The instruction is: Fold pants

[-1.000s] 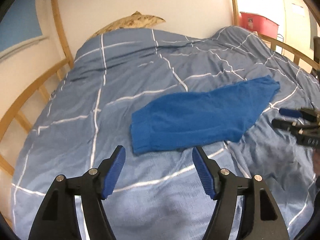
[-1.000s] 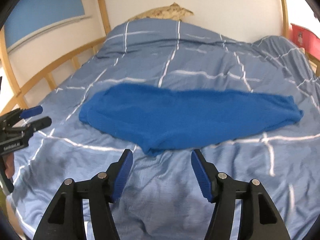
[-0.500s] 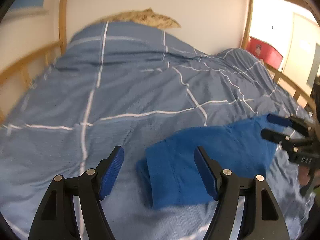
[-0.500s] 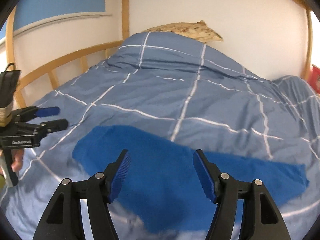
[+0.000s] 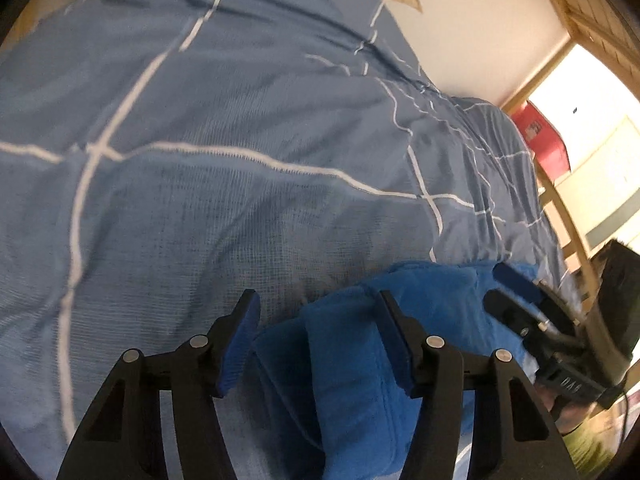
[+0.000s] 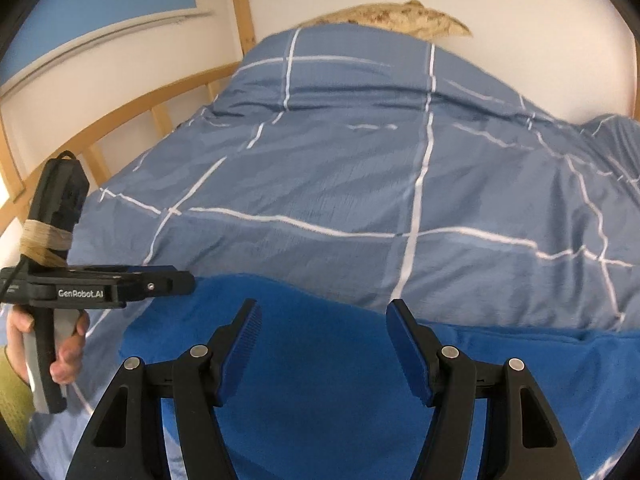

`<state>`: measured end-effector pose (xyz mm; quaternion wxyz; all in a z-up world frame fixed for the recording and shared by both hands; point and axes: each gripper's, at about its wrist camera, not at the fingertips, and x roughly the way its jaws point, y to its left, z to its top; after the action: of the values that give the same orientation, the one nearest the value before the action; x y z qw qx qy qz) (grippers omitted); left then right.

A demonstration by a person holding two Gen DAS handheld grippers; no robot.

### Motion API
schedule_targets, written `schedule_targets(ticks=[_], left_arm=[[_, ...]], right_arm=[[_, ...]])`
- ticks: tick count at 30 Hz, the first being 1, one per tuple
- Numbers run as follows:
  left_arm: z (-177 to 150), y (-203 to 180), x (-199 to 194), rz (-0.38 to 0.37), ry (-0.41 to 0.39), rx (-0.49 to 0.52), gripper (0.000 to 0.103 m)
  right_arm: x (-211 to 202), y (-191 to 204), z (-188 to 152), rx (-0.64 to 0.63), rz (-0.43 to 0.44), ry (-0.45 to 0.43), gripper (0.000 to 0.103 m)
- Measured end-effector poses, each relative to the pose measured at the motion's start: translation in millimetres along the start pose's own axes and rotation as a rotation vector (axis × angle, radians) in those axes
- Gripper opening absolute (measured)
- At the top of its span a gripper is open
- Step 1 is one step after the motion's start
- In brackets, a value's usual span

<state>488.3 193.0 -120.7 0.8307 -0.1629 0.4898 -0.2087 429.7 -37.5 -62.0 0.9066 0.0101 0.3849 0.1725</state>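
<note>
The blue pants (image 5: 352, 380) lie flat on the bed, one narrow end toward my left gripper. My left gripper (image 5: 318, 312) hovers low over that end with the cloth between its jaws. The jaws are closing, and the pads do not press on the fabric. From the right wrist view the left gripper (image 6: 180, 276) sits at the pants' left end, held by a hand (image 6: 68, 356). My right gripper (image 6: 324, 312) stands open just above the middle of the pants (image 6: 328, 368), nothing pinched. It also shows in the left wrist view, the right gripper (image 5: 494, 284) over the cloth.
A blue duvet (image 6: 360, 180) with white lines covers the whole bed. A wooden rail (image 6: 120, 120) runs along the left side, and a beige pillow (image 6: 400, 16) lies at the head against the white wall. A red box (image 5: 548, 140) stands beyond the far side.
Both grippers have come forward and down onto the pants. The left one rolled and its jaws have narrowed around the pants' end; the right one now hovers over the middle.
</note>
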Motion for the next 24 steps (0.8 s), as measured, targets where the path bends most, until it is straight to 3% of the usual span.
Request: schedule_targets(ticks=[8, 12, 19, 20, 24], left_arm=[[6, 8, 19, -0.055, 0.075, -0.086, 0.056], [5, 9, 22, -0.098, 0.093, -0.115, 0.037], [-11, -12, -16, -0.024, -0.031, -0.015, 0.032], [-12, -13, -21, -0.015, -0.041, -0.006, 0.021], [-16, -9, -17, 0.044, -0.026, 0.013, 0.02]], right_arm=[[19, -3, 1, 0.034, 0.017, 0.046, 0.066], [25, -3, -1, 0.032, 0.017, 0.061, 0.065], [26, -4, 0, 0.039, 0.039, 0.064, 0.065], [26, -4, 1, 0.036, 0.038, 0.062, 0.065], [33, 0, 2, 0.031, 0.021, 0.084, 0.065]])
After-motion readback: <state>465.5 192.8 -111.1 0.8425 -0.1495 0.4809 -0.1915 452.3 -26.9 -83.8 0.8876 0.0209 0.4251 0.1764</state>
